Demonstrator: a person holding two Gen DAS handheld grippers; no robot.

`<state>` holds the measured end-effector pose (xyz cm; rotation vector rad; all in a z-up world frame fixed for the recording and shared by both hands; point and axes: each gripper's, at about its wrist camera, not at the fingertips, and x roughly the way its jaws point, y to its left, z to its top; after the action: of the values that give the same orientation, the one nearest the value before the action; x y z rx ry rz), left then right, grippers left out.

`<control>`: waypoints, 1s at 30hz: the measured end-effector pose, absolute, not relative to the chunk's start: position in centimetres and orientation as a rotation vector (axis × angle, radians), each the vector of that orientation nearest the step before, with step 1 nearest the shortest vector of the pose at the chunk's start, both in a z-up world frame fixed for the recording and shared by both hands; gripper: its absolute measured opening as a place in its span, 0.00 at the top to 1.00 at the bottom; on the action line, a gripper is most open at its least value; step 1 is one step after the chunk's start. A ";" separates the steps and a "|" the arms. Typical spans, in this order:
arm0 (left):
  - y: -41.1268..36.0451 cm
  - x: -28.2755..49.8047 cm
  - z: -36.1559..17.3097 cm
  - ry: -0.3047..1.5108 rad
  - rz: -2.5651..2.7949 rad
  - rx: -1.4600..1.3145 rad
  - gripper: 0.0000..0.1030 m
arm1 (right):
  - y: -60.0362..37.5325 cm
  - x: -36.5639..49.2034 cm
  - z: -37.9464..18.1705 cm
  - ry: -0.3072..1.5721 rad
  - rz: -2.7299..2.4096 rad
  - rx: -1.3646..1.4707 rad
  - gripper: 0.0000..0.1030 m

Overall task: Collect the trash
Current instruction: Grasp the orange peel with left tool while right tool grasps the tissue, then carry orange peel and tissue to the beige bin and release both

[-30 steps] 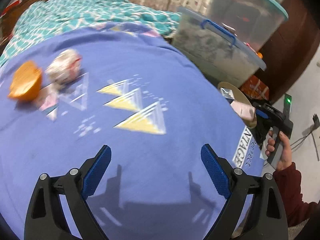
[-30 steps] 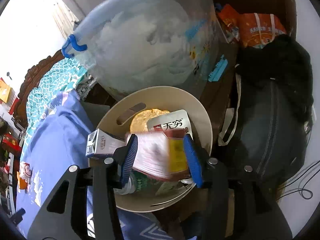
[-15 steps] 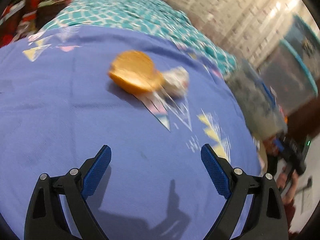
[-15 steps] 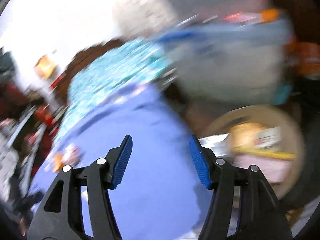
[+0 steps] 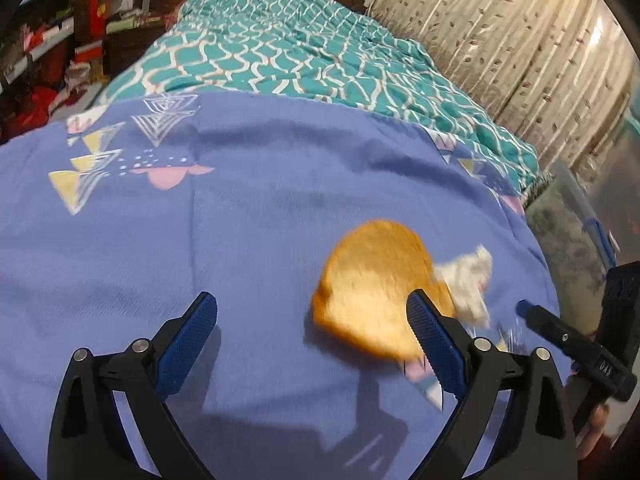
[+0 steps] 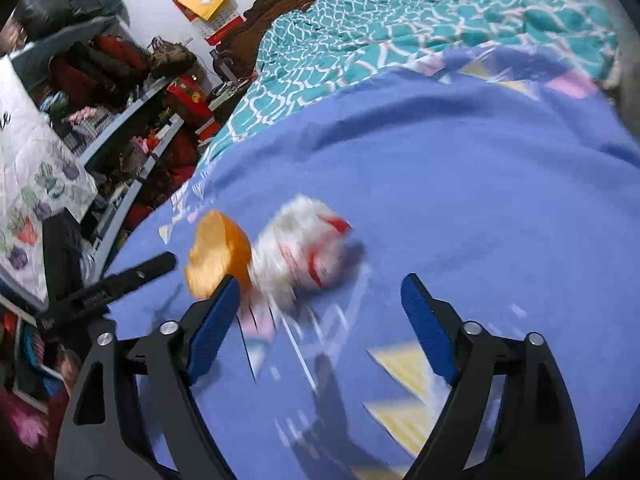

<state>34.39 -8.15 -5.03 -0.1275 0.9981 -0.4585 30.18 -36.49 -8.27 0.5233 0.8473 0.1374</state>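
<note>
While both tools hang over the bed, two pieces of trash lie side by side on the blue-violet blanket (image 5: 248, 248): an orange peel (image 5: 374, 288) and a crumpled white-and-red wrapper (image 6: 304, 252), touching or nearly so; motion blur softens both. The left tool (image 5: 312, 338) stands wide with nothing between its jaws; the peel sits just ahead of its right finger. The right tool (image 6: 316, 320) has just been opening and now stands wide, empty too; the wrapper lies just beyond its left finger, the peel further left. A teal patterned quilt (image 5: 304, 52) covers the far half of the bed.
</note>
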 end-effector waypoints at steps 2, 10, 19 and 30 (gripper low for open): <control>-8.9 35.9 -6.4 1.051 -0.454 -0.133 0.39 | -36.3 32.3 -9.0 0.856 0.127 0.567 0.18; -12.0 33.4 -8.2 1.123 -0.555 -0.111 0.82 | -33.9 33.8 -11.3 0.925 0.180 0.565 0.46; -14.9 23.7 -8.4 1.189 -0.711 -0.171 0.86 | -37.5 22.5 -10.4 0.918 0.139 0.552 0.49; -24.7 12.3 -7.8 1.220 -0.895 0.029 0.86 | -44.5 7.5 -10.4 0.828 0.031 0.637 0.49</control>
<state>12.31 -24.73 -7.81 0.0291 1.2196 -0.8949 7.51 -44.54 -10.39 0.6369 0.8283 0.0313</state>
